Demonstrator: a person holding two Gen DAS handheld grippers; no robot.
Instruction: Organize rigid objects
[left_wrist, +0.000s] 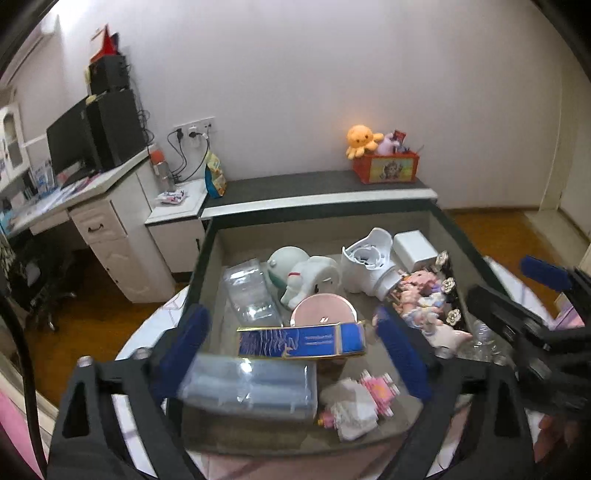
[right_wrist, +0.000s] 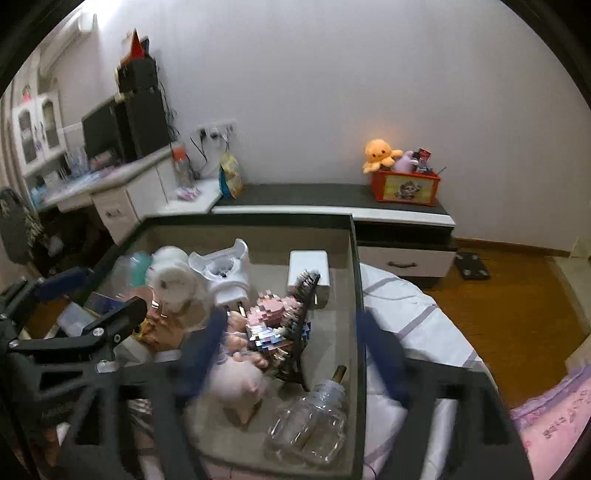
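Blue box (left_wrist: 301, 339) lies between the open left gripper (left_wrist: 295, 347) fingers

no legible text, print on blue box (left_wrist: 301, 340) too blurred

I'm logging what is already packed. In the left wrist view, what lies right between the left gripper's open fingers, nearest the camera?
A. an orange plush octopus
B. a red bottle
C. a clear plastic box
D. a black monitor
C: the clear plastic box lies in the bin between the blue pads of the open left gripper, just in front of the blue carton.
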